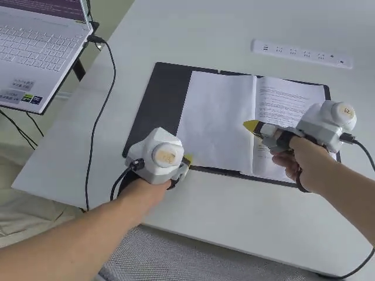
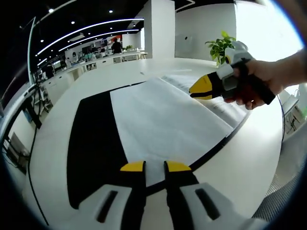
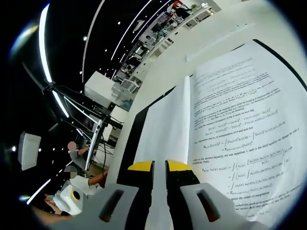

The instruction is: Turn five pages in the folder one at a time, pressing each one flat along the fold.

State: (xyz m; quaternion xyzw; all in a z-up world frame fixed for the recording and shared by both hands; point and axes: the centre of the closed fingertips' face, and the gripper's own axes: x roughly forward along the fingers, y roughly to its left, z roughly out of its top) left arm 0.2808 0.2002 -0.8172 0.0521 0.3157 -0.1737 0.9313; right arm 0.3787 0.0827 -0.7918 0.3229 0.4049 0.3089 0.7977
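Count, left to right: one open laptop [image 1: 35, 47], one black cable [image 1: 113, 70], one folder [image 1: 155, 105], two tongs, one white power strip [image 1: 302, 54], all on or by one white desk [image 1: 234, 199]. The folder lies open and flat at mid-desk, a little askew, its black inside cover bare on the left. Next over, a blank white page [image 1: 217, 117] lies turned onto it, bowing up a little near the fold. Right of the fold sits a printed page [image 1: 290, 96] of dense text and formulas. The left tongs [image 1: 186, 160] sit at the folder's near edge by the blank page's lower left corner, jaws a narrow slit apart with nothing between them. The right tongs [image 1: 253, 126] point leftward at the fold, jaws drawn together on nothing; we cannot tell whether the tips touch paper. The right hand [image 1: 296, 158] and its tongs cover the printed page's lower part. The cable runs from the laptop down past the desk's left edge, well apart from the folder. The power strip lies beyond the folder at far right.
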